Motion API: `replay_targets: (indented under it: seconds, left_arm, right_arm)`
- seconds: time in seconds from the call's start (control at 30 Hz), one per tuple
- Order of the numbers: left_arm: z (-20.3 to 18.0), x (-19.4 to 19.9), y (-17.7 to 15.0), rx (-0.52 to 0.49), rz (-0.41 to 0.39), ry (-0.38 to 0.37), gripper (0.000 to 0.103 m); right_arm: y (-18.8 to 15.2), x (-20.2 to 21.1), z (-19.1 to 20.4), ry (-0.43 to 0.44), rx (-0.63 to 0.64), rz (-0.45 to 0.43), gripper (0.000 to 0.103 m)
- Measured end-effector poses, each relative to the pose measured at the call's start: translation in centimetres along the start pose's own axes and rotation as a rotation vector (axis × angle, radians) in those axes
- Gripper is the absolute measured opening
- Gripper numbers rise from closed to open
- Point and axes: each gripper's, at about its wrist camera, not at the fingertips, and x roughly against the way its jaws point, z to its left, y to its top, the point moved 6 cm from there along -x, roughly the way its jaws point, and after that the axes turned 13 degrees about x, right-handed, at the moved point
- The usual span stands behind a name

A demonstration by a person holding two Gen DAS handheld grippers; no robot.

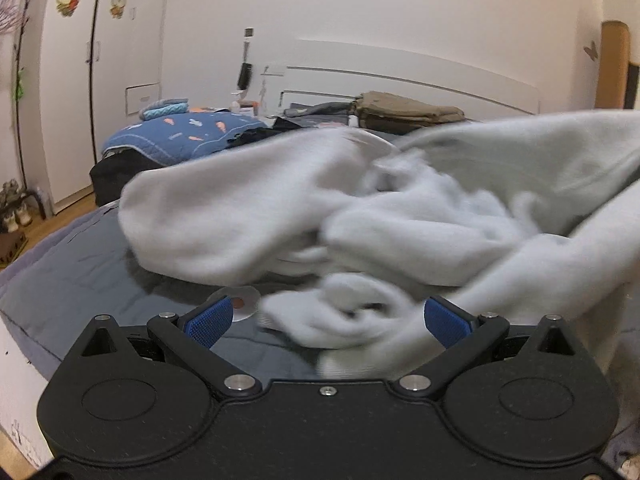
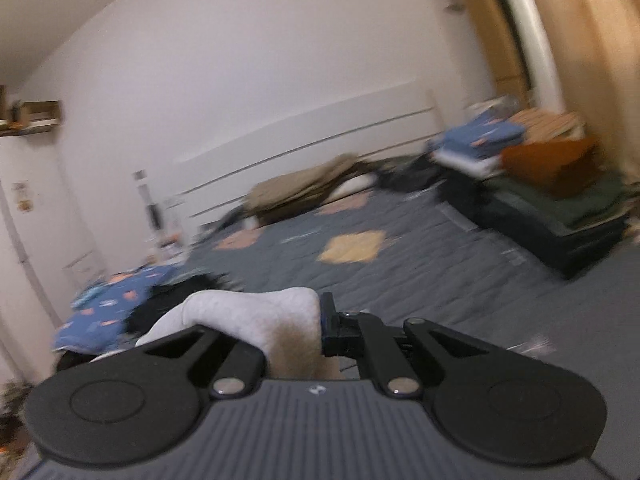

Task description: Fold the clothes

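Two grippers up: my left gripper (image 1: 328,320) spread wide, white sweatshirt (image 1: 280,216) cuff lying loose between the blue pads (image 1: 210,322), nothing pinched. My right gripper (image 2: 320,322) clamped tight on a white fold, lifted above the grey bed (image 2: 400,272). Sweatshirt bulk heaped on bed, blurred.
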Motion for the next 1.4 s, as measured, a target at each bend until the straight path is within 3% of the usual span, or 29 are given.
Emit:
replay_targets:
  seconds: [0.1,0.2,0.33,0.4,0.53,0.93,1.07,1.17,1.4]
  left_arm:
    - [-0.5,-0.6,-0.4,-0.025,0.016,-0.002,0.103]
    - [-1.4,-1.2,-0.7,-0.047,0.037,-0.010,0.103]
    - [-2.4,-1.0,-1.5,-0.054,0.040,-0.038,0.103]
    - [-3.2,-0.9,-1.9,-0.055,0.034,-0.053,0.103]
    - [-4.6,-1.6,-2.2,-0.050,0.037,-0.059,0.103]
    - [-7.1,-1.3,-2.6,-0.089,0.015,-0.091,0.103]
    - [-6.7,-1.2,-2.5,-0.077,0.020,-0.090,0.103]
    - [-6.4,-1.2,-2.3,-0.065,0.026,-0.093,0.103]
    - [-5.6,-1.4,-1.9,-0.010,0.055,-0.125,0.103]
  right_arm:
    - [-3.2,-1.9,-1.9,-0.097,0.155,0.132,0.003]
    - [-8.9,-4.3,-1.7,-0.143,0.309,0.256,0.006]
    - [-12.9,-4.9,-2.3,-0.038,0.180,0.272,0.010]
    - [-12.0,-4.4,-2.8,-0.031,0.170,0.265,0.013]
    - [-10.2,-2.3,-4.5,0.002,0.092,0.205,0.039]
    - [-8.3,1.3,-3.6,0.082,0.209,0.242,0.040]
    - [-9.6,0.8,-4.5,0.054,0.315,0.319,0.052]
    - [-11.2,0.4,-5.4,0.066,0.339,0.381,0.054]
    - [-12.9,2.3,-4.2,0.090,0.433,0.411,0.058]
